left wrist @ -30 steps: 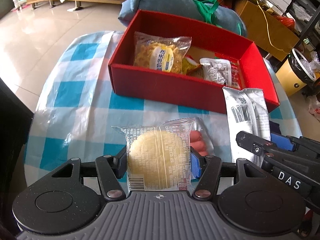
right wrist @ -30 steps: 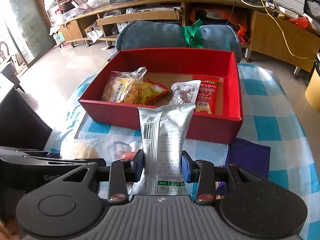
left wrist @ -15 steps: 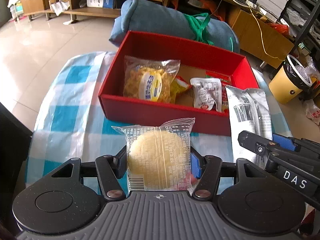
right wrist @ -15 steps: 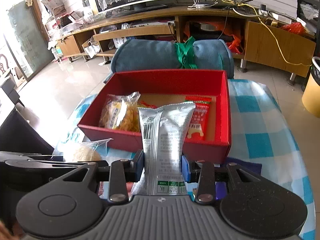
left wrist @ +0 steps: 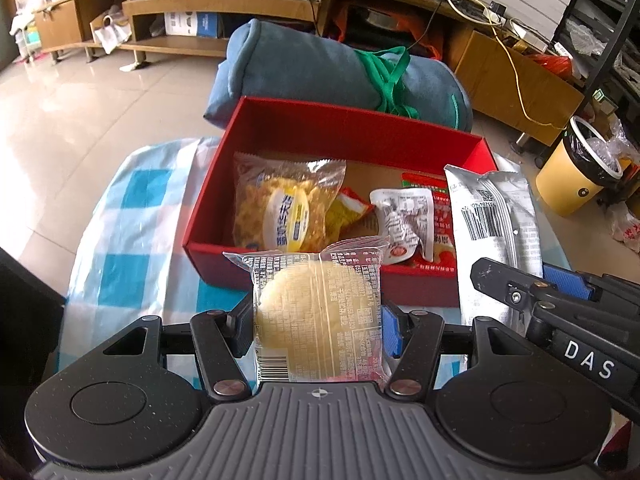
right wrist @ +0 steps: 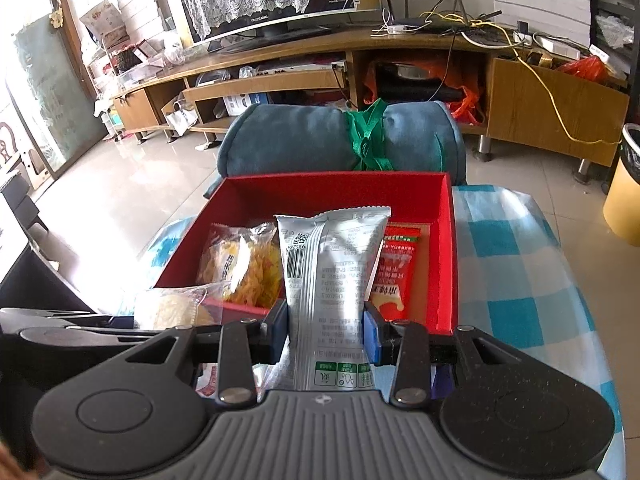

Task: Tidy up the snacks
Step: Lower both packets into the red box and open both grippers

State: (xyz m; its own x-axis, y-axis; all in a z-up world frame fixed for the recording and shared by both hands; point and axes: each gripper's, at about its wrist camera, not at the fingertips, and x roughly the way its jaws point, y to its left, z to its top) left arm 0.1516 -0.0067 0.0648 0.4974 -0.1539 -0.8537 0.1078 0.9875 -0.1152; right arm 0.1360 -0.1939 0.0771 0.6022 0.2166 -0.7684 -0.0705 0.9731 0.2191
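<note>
Two packets are held just short of the open red cardboard box (left wrist: 320, 132) on the checked table (left wrist: 132, 216): the left gripper (left wrist: 318, 330) has its jaws closed on a clear-wrapped round yellow bun (left wrist: 316, 316), the right gripper (right wrist: 326, 332) on a tall silver foil packet (right wrist: 332, 276). Either could catch the near wall or slip on its slick wrapper. Inside lie a yellow noodle-snack bag (left wrist: 286, 208), a small silver pouch (left wrist: 404, 220) and a red packet (right wrist: 394, 272).

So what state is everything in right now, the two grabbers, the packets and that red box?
left gripper: shut on the clear bun packet, held upright.
right gripper: shut on the silver packet, held upright.
red box: open, no lid, partly filled.
yellow snack bag: sealed, lying in the box.
red packet: lying in the box.
</note>
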